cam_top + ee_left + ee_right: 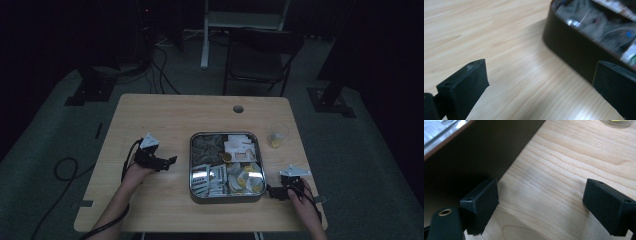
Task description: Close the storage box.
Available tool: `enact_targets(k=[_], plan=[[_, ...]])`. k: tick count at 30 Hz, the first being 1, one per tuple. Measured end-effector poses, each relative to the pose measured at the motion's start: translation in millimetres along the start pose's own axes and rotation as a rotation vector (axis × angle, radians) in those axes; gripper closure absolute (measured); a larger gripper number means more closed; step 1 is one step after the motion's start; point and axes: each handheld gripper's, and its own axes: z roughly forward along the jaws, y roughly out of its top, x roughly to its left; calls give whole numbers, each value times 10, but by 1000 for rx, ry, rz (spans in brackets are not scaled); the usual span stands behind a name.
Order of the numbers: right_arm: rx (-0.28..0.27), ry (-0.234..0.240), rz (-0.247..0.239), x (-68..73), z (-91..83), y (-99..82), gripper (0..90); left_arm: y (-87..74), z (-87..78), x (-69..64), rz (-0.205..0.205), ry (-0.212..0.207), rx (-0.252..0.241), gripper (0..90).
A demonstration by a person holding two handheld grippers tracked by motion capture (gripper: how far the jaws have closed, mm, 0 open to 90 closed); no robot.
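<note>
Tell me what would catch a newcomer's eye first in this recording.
Most striking is the square metal tray in the middle of the wooden table, packed with gold coins, white cards and wrapped packets in its compartments. A claw sits at each side of it, the left claw and the right claw, both with jaws wide open over bare wood. A small clear cup stands right of the tray.

Tin (pixel 192 165) mid-table (pixel 165 112), packets inside. Cup (pixel 277 136) to its right, toward far edge. Left gripper (pixel 172 160) left of tin; right gripper (pixel 271 191) at its near-right corner.
</note>
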Motion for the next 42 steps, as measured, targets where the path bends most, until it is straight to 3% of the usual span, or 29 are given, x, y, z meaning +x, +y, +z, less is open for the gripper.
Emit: enact_targets(k=[19,37,42], plan=[[0,0,0,0,0,0,127,-457,-273,261,-86,94,28,6],[0,0,0,0,0,0,127,-754,-568,208,-129,205,19,6],[0,0,0,0,0,0,127,-814,-648,195,-122,239,18,6]])
